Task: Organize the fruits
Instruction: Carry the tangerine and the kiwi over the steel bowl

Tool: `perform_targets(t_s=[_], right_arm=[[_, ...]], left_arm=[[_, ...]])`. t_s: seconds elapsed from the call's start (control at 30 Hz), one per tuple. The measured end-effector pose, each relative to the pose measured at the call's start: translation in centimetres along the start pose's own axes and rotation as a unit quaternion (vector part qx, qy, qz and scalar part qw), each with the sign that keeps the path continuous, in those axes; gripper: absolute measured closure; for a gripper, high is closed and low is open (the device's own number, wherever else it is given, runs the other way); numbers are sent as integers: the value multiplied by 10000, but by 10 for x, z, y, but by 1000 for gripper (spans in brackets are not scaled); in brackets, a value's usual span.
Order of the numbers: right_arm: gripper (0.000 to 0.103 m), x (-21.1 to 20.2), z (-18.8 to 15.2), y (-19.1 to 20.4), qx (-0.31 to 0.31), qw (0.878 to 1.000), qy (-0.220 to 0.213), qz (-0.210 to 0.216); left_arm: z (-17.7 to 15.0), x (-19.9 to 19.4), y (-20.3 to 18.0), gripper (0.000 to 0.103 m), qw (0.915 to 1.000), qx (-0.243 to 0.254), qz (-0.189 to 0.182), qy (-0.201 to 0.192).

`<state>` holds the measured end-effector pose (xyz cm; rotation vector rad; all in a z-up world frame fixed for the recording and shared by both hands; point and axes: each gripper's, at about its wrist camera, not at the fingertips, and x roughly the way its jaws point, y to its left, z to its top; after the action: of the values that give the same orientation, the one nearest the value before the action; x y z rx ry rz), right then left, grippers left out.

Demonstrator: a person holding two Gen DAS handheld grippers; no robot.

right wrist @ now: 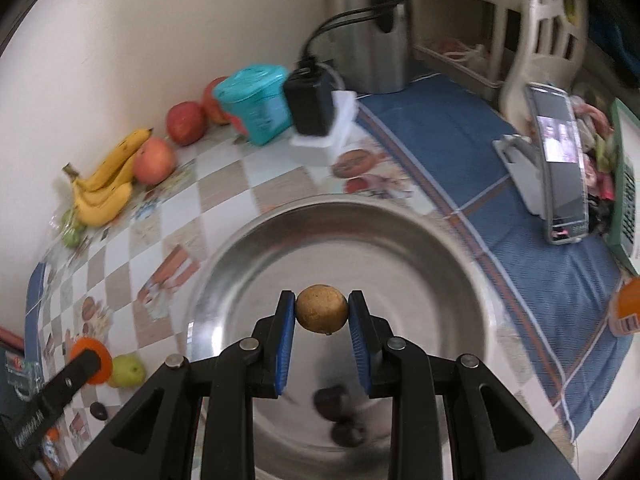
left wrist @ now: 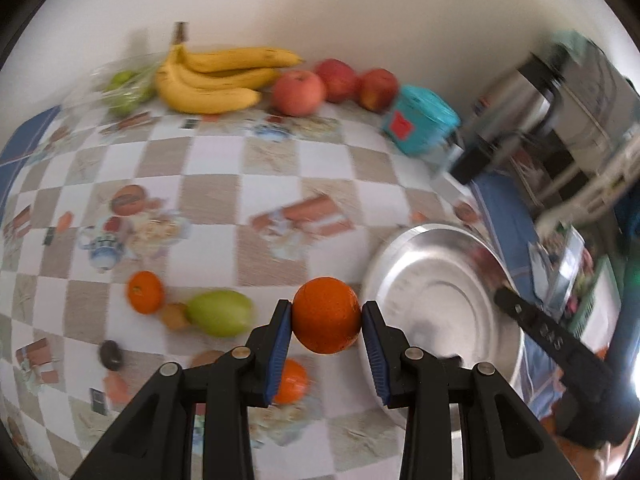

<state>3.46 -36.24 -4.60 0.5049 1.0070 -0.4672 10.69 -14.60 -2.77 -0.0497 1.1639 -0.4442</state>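
My left gripper (left wrist: 326, 314) is shut on an orange (left wrist: 326, 315), held above the checkered tablecloth just left of the steel bowl (left wrist: 436, 256). My right gripper (right wrist: 322, 309) is shut on a small brown round fruit (right wrist: 322, 309), held over the steel bowl (right wrist: 400, 224), which holds two dark fruits (right wrist: 340, 416). On the cloth lie two more oranges (left wrist: 145, 292) (left wrist: 292, 382), a green pear (left wrist: 220, 312), a dark fruit (left wrist: 111, 355) and a brown fruit (left wrist: 174, 316). The left gripper with its orange shows in the right wrist view (right wrist: 90, 360) beside the pear (right wrist: 128, 370).
Bananas (left wrist: 216, 76), three red apples (left wrist: 300, 92) and bagged green fruit (left wrist: 124, 88) line the wall. A teal box (left wrist: 420, 120), a black charger (right wrist: 308, 100), a kettle (right wrist: 372, 28) and a phone on a stand (right wrist: 560, 168) stand at the right.
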Motion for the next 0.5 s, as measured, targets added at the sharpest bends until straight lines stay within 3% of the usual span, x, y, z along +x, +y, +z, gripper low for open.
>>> perform_targets(t_s=[0.3,0.5], right_arm=[[75,-5,6,-17,121,9999,-41,-31],[75,11,1,-17,111,9997,193,-31]], left_arm=[[-18,20,-47,65,9973,703,-219,75],[-27,41,-59,65,9954,904,-248,188]])
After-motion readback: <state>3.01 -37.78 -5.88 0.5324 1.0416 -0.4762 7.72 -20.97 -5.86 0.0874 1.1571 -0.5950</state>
